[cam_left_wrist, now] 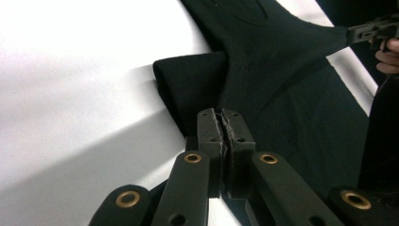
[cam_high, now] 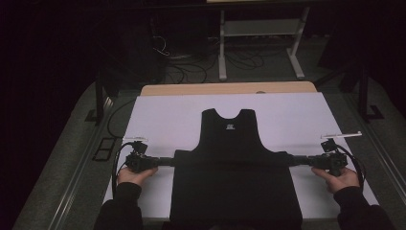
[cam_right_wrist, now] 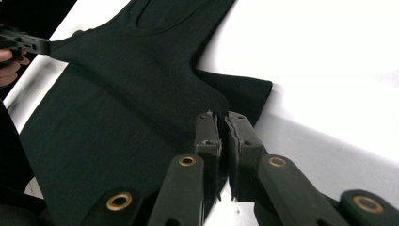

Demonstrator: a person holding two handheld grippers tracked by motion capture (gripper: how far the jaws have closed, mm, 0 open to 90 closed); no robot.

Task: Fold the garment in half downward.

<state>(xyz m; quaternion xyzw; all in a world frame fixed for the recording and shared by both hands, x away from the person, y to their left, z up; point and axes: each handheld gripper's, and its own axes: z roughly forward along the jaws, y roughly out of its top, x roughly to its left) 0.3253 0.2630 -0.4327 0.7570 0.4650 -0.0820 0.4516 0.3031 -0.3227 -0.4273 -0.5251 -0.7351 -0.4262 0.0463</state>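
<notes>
Currently white sheet point(cam_high: 163, 115) covers most of table point(cam_high: 230, 88). Black T-shirt point(cam_high: 234, 158) lies flat at centre of sheet, neck away from person, hem at near edge. L gripper point(cam_high: 168, 161) clamped tight on fabric at shirt's left side, R gripper point(cam_high: 293, 160) same on right side; cloth w/ slight tension between them. Hands point(cam_high: 133, 175) at sheet edges.

We're seeing a matt black knit cloth shirt point(cam_high: 237, 177) on a smooth white matt table cover point(cam_high: 158, 115). Left gripper point(cam_left_wrist: 225, 121) and right gripper point(cam_right_wrist: 222, 123) look like matt black plastic with brassy metal rivets. The table edge point(cam_high: 201, 88) looks like pale wood.
</notes>
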